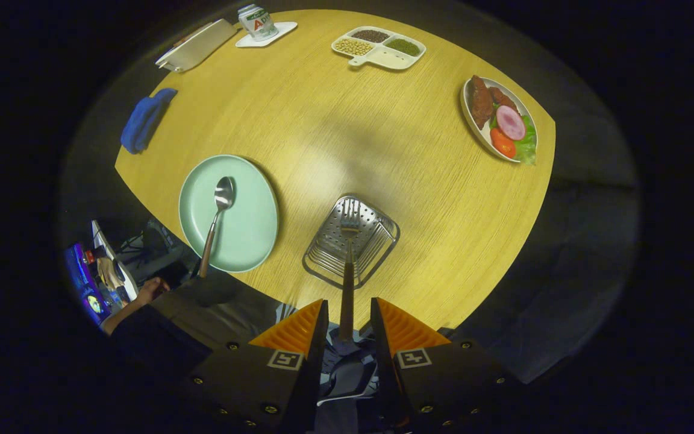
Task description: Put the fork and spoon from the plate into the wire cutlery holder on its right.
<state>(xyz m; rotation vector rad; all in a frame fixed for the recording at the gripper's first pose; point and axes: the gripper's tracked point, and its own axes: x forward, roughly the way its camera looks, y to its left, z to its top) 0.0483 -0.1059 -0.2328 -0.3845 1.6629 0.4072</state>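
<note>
Tool (349, 316): fingers slightly apart, fork handle between them; whether both press it cannot be told. Fork (347, 259): extends ahead, tines over the wire cutlery holder (377, 238). Spoon (217, 217): on the green plate (256, 223), ahead-left of the tool, on the tabletop (383, 132).

Fork (347, 265) above holder (323, 256); spoon (217, 220) on plate (250, 238)

Dark gripper (349, 316) body, brass screws, square markers
</note>
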